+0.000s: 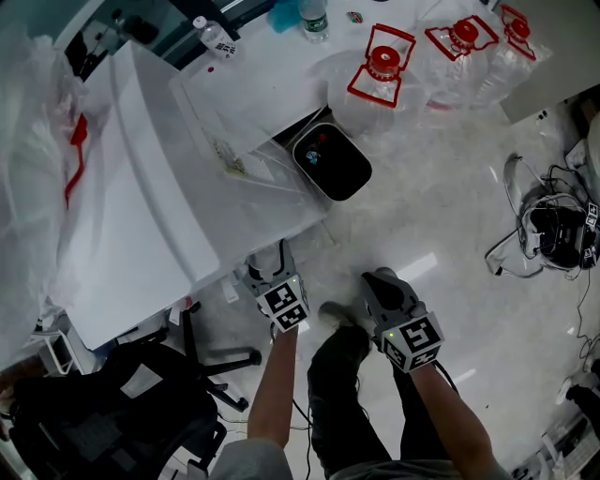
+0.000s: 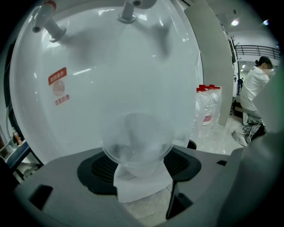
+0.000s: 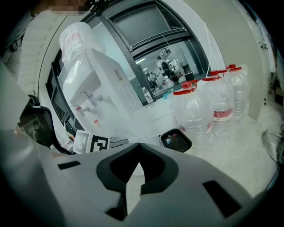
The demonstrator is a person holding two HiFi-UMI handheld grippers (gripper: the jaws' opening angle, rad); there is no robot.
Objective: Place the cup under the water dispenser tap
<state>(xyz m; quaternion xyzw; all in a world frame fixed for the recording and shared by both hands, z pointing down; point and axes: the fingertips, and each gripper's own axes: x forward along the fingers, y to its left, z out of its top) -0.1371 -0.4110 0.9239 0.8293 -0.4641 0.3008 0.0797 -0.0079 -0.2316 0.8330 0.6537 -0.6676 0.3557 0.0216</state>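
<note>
- The clear plastic cup [image 2: 137, 144] is standing upright against the white front of the water dispenser [image 2: 111, 66], below the taps and roughly in line with the pale tap [image 2: 128, 11]; a red-topped tap [image 2: 49, 24] is sticking out further left
- A white surface [image 2: 144, 188] is showing just beneath the cup; what it is cannot be made out
- The left gripper [image 1: 266, 267] is pointing at the dispenser with its jaws spread wide, the cup sitting in the gap between them; the pads are not seen pressing on its sides
- A red label [image 2: 59, 86] is showing on the dispenser front, up and left of the cup
- The right gripper [image 3: 135, 162] is hanging just beside the left one, over the floor, with its jaws pressed together at the tips and nothing between them
- A black bin [image 1: 331, 161] is sitting on the floor [image 1: 441, 216] by the dispenser's side, well apart from the cup
- Large water bottles [image 3: 208, 106] with red caps are standing in a row beyond the bin
- A person in white [image 2: 253, 95] is crouching in the far background
</note>
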